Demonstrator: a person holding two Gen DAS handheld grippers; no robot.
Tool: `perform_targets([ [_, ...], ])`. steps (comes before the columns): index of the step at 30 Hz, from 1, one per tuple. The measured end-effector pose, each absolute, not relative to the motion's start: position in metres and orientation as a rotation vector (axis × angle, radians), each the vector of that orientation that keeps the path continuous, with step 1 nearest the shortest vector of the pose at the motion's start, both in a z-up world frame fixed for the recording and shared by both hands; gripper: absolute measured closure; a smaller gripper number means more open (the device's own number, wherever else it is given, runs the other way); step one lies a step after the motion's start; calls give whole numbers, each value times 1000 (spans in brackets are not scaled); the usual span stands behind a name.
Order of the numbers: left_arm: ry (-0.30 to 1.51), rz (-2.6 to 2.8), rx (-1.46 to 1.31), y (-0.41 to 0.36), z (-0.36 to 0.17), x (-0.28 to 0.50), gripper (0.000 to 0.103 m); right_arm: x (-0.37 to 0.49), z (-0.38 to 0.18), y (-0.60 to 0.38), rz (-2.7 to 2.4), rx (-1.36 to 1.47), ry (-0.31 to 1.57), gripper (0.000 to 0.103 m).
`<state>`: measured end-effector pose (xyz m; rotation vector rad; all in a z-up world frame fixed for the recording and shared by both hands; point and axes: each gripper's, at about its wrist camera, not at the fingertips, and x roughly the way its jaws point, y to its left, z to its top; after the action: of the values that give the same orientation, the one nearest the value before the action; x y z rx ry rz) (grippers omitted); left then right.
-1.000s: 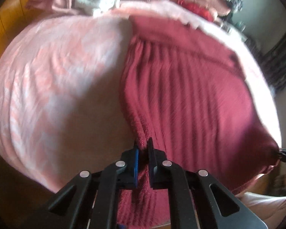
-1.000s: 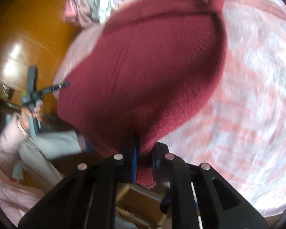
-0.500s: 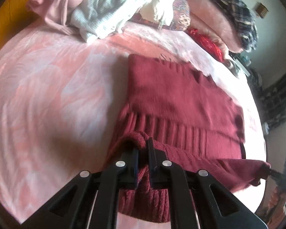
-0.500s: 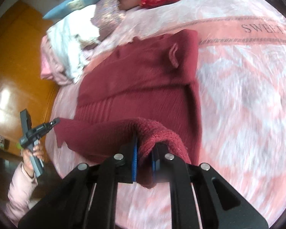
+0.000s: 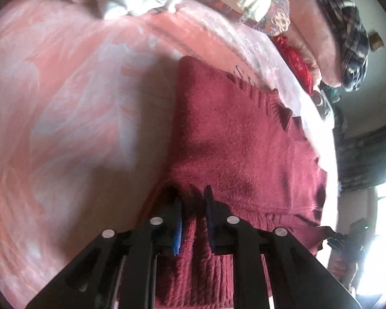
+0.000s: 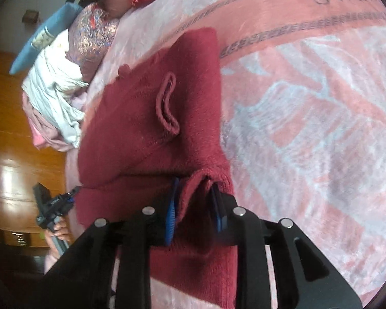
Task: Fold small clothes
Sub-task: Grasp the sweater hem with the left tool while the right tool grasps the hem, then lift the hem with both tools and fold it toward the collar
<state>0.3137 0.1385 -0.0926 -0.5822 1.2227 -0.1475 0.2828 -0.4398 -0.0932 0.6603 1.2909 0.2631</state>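
A dark red knit sweater lies on the pink patterned blanket, its lower part folded up over its upper part. My left gripper pinches the left corner of the folded hem, its jaws slightly apart with cloth between them. My right gripper holds the right corner of the same sweater, a fold of knit bunched between its blue pads. The other gripper shows at the frame edge in each view, on the right in the left wrist view and on the left in the right wrist view.
A heap of loose clothes, white and pink, lies at the far side of the blanket, with pillows and a red cloth behind. Wooden panelling stands to the left of the bed.
Both grippers carried the sweater's lower hem forward and down over its upper part. The raised fold now lies on the sweater, and both pairs of jaws look a little wider.
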Motion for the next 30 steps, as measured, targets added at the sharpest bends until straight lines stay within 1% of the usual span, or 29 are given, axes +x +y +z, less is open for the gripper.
perform_targets([
  [1, 1225, -145, -585, 142, -91, 310, 85, 278, -84, -444, 232, 608, 1278, 52],
  [2, 1219, -148, -585, 145, -87, 305, 84, 275, -75, -448, 200, 548, 1261, 46],
  [4, 1213, -123, -535, 147, -79, 295, 78, 266, -59, -457, 201, 526, 1217, 45],
  [5, 1208, -114, -506, 147, -74, 291, 71, 259, -53, -458, 252, 559, 1209, 45],
  [6, 1202, -110, -477, 146, -68, 285, 67, 257, -52, -455, 280, 570, 1213, 45],
  [7, 1197, -111, -462, 144, -63, 279, 67, 253, -50, -449, 300, 562, 1227, 45],
  [10, 1189, -139, -426, 130, -49, 262, 62, 241, -52, -419, 377, 541, 1266, 45],
  [11, 1200, -149, -407, 121, -47, 257, 57, 237, -57, -407, 402, 546, 1291, 45],
  [12, 1209, -157, -399, 115, -48, 254, 54, 237, -62, -397, 408, 539, 1314, 45],
  [16, 1284, -175, -349, 89, -65, 246, 50, 232, -85, -367, 348, 513, 1418, 44],
  [20, 1349, -164, -333, 81, -91, 249, 49, 235, -99, -373, 290, 602, 1421, 45],
  [21, 1356, -163, -344, 81, -95, 251, 50, 240, -102, -374, 292, 618, 1417, 49],
  [23, 1351, -170, -368, 82, -98, 256, 52, 249, -105, -374, 299, 619, 1408, 64],
  [24, 1343, -169, -369, 82, -97, 258, 61, 254, -107, -371, 303, 601, 1411, 79],
  [25, 1332, -171, -369, 82, -96, 260, 67, 257, -108, -367, 308, 578, 1410, 100],
  [26, 1319, -178, -371, 82, -95, 262, 81, 259, -106, -363, 312, 550, 1397, 103],
  [27, 1309, -186, -385, 83, -93, 265, 88, 259, -102, -364, 316, 544, 1379, 103],
  [29, 1295, -198, -427, 85, -90, 272, 94, 260, -91, -366, 333, 536, 1334, 103],
  [30, 1278, -201, -450, 86, -87, 277, 95, 264, -83, -367, 335, 546, 1296, 103],
])
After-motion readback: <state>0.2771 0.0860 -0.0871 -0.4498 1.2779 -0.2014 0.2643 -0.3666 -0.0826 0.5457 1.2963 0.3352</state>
